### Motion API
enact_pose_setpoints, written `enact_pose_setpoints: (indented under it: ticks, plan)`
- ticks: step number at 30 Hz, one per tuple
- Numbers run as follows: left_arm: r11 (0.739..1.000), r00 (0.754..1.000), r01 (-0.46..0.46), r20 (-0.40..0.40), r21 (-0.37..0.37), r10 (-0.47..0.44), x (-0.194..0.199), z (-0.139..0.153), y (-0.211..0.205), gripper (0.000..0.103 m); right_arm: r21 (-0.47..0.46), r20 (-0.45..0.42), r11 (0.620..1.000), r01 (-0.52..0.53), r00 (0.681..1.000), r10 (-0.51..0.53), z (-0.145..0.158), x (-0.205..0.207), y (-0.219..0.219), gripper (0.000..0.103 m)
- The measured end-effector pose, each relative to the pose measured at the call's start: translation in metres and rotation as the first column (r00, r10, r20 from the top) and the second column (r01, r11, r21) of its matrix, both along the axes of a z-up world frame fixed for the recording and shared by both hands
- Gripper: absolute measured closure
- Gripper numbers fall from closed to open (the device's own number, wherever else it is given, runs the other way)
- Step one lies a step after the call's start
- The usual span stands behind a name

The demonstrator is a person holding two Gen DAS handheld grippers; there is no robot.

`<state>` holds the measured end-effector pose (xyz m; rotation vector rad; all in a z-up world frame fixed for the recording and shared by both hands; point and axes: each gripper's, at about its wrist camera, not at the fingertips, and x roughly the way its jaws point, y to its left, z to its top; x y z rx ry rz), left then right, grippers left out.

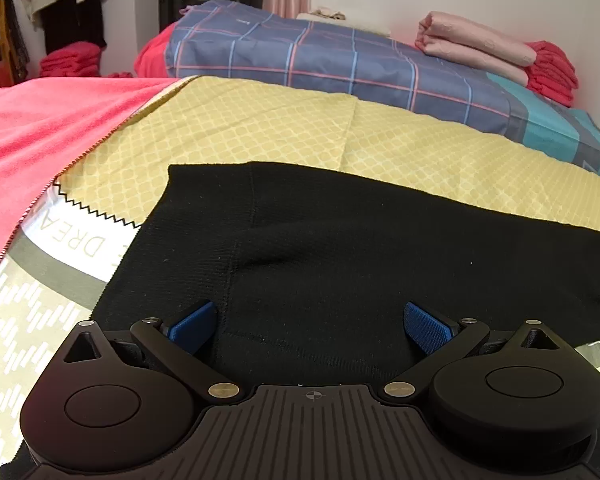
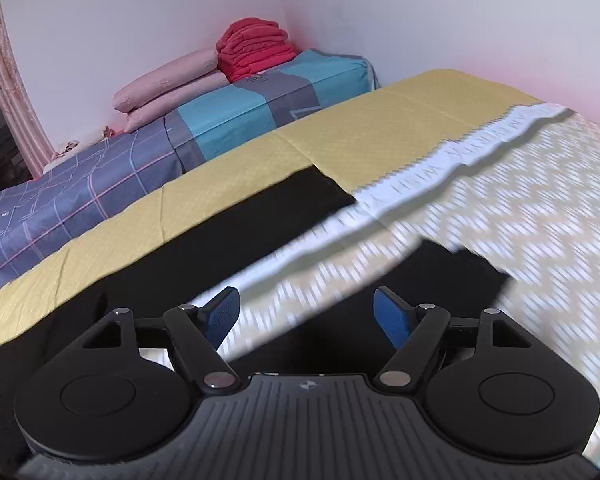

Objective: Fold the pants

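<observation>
Black knit pants (image 1: 340, 248) lie flat on the bed. In the left wrist view the waist end fills the middle, with a stitched seam running down it. My left gripper (image 1: 310, 326) is open, its blue pads (image 1: 194, 326) just above the near edge of the pants, holding nothing. In the right wrist view the two legs spread apart: one leg (image 2: 228, 236) runs toward the yellow blanket, the other (image 2: 432, 280) lies to the right. My right gripper (image 2: 306, 318) is open and empty, over the gap between the legs.
The bed has a yellow patterned blanket (image 1: 300, 128) and a white and beige zigzag sheet (image 2: 520, 220). A pink-red blanket (image 1: 40, 132) lies at left. A plaid and teal duvet (image 1: 340, 68) with folded pink bedding (image 1: 472, 44) and red bedding (image 2: 256, 48) sits along the wall.
</observation>
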<state>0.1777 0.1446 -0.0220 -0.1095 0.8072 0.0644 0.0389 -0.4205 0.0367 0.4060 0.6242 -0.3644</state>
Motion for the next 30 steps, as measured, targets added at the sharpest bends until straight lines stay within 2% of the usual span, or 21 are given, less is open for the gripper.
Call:
enact_pose_setpoints:
  ticks: [4, 6, 10, 13, 15, 20, 25, 30]
  plan:
    - [1.000, 1.000, -0.002, 0.000, 0.009, 0.002, 0.000, 0.000, -0.001, 0.000, -0.041, -0.010, 0.999, -0.001, 1.000, 0.001, 0.001, -0.038, 0.009, 0.019]
    - [1.000, 1.000, -0.002, -0.001, 0.014, 0.002, 0.000, 0.000, -0.002, 0.000, -0.041, -0.013, 0.999, -0.034, 0.999, 0.033, -0.002, -0.051, 0.015, 0.019]
    - [1.000, 1.000, -0.003, -0.003, 0.017, 0.003, -0.001, 0.001, -0.002, 0.000, 0.054, -0.045, 0.994, -0.090, 0.995, 0.092, -0.018, -0.058, 0.011, 0.017]
    - [1.000, 1.000, -0.002, -0.008, 0.027, 0.002, -0.001, 0.001, -0.004, 0.000, 0.072, -0.112, 0.997, 0.018, 0.994, -0.010, -0.029, -0.063, -0.002, 0.018]
    - [1.000, 1.000, 0.001, -0.010, 0.031, -0.001, -0.002, 0.001, -0.004, 0.000, 0.072, -0.107, 0.995, 0.072, 0.992, -0.064, -0.031, -0.073, -0.010, 0.018]
    - [0.999, 1.000, 0.001, -0.017, 0.045, 0.000, 0.000, 0.000, -0.006, 0.000, 0.062, -0.078, 0.994, 0.090, 0.993, -0.085, -0.024, -0.093, -0.011, 0.018]
    - [0.998, 1.000, -0.001, -0.015, 0.057, 0.002, 0.000, -0.002, -0.007, 0.000, 0.003, -0.032, 1.000, -0.031, 0.999, 0.031, -0.013, -0.081, 0.024, 0.017]
    - [0.998, 1.000, -0.001, -0.012, 0.063, 0.002, -0.001, -0.003, -0.008, 0.000, 0.001, -0.039, 0.979, -0.202, 0.979, 0.202, -0.019, -0.051, 0.064, 0.017]
